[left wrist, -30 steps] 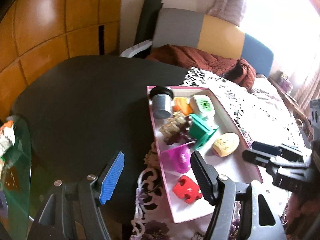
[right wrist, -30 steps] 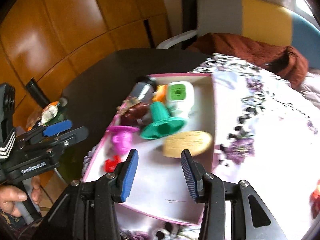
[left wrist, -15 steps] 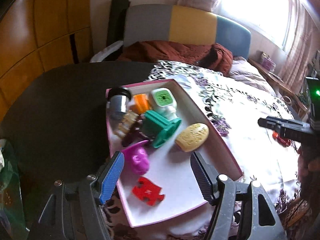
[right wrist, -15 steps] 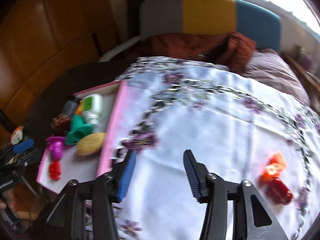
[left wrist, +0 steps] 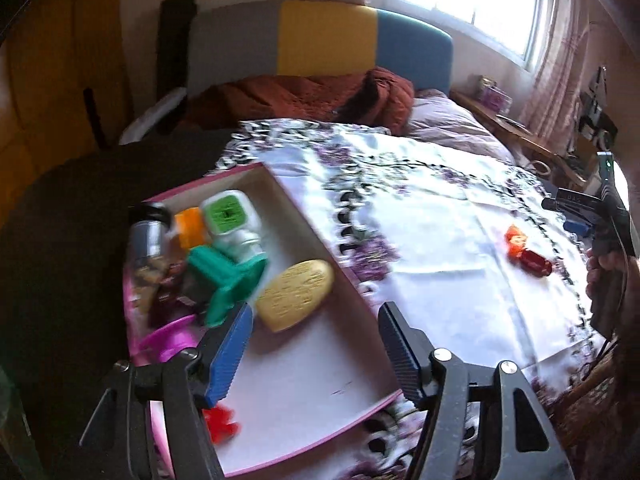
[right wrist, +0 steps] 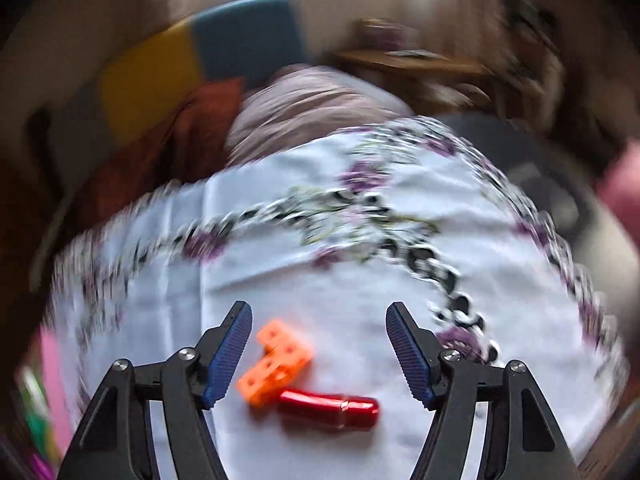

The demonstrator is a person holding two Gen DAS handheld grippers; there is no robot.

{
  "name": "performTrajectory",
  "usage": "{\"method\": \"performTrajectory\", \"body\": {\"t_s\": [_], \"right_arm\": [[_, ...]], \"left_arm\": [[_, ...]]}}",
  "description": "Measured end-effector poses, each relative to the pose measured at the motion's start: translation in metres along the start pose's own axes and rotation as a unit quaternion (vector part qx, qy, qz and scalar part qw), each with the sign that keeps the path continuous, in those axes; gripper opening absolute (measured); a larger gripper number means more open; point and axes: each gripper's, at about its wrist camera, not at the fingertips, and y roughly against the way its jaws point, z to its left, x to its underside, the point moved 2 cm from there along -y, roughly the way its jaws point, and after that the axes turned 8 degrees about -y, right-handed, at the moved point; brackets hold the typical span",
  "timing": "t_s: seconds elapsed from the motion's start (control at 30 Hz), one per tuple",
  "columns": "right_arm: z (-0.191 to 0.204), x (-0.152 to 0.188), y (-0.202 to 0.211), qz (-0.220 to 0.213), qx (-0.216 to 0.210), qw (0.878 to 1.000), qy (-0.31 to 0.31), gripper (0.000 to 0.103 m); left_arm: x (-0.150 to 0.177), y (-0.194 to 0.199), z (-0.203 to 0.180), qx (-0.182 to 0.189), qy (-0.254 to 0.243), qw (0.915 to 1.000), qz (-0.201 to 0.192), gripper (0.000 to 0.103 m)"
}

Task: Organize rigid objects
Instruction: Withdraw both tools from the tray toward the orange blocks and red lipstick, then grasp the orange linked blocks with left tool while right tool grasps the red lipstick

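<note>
Moved: right gripper swung from tray to orange block, red cylinder.
Tongs: both wide, empty.
Next: likely close on block.

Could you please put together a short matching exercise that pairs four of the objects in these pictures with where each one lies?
Things:
1. yellow oval piece
2. red cylinder
3. orange block
4. red puzzle piece

Places:
A. on the cloth, lying across between the right gripper's open fingers
B. in the pink box, ahead of the left gripper
C. in the box, low by the left gripper's blue finger
D. on the cloth, touching the cylinder's end, nearest the blue finger

Pairs: 1-B, 2-A, 3-D, 4-C
</note>
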Motion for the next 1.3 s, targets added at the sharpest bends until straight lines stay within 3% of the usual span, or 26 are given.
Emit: {"method": "performTrajectory", "body": {"t_s": [0.2, 0.33, 0.47, 0.67, 0.8, 0.87, 1.03, 1.23, 1.3], "right_arm": [[-0.021, -0.005, 0.0, 0.003, 0.01, 0.998, -0.059, 0.073], [-0.028, -0.005, 0.004, 0.003, 0.009, 0.996, -0.086, 0.075], [-0.04, -0.006, 0.002, 0.009, 0.002, 0.993, -0.117, 0.077], [-0.045, -0.007, 0.001, 0.013, -0.011, 0.991, -0.135, 0.077], [-0.045, -0.007, 0.001, 0.016, -0.018, 0.99, -0.139, 0.078], [-0.044, -0.007, -0.001, 0.021, -0.022, 0.99, -0.139, 0.078], [-0.043, -0.007, -0.002, 0.024, -0.031, 0.989, -0.141, 0.078], [-0.05, -0.009, -0.002, 0.026, -0.04, 0.985, -0.165, 0.081], [-0.049, -0.009, -0.004, 0.029, -0.042, 0.985, -0.164, 0.081]], "left_arm": [[-0.022, -0.023, -0.049, 0.055, -0.042, 0.9976, 0.013, 0.066], [-0.032, -0.045, -0.09, 0.096, -0.082, 0.9917, 0.028, 0.065], [-0.044, -0.065, -0.123, 0.126, -0.103, 0.9857, 0.045, 0.054], [-0.068, -0.092, -0.178, 0.179, -0.134, 0.9728, 0.06, 0.048], [-0.083, -0.114, -0.206, 0.199, -0.153, 0.9657, 0.067, 0.047], [-0.089, -0.127, -0.217, 0.205, -0.153, 0.9637, 0.075, 0.04], [-0.105, -0.151, -0.244, 0.233, -0.16, 0.9552, 0.087, 0.037], [-0.106, -0.18, -0.272, 0.247, -0.177, 0.945, 0.121, 0.037], [-0.105, -0.188, -0.28, 0.25, -0.187, 0.9413, 0.128, 0.031]]}}
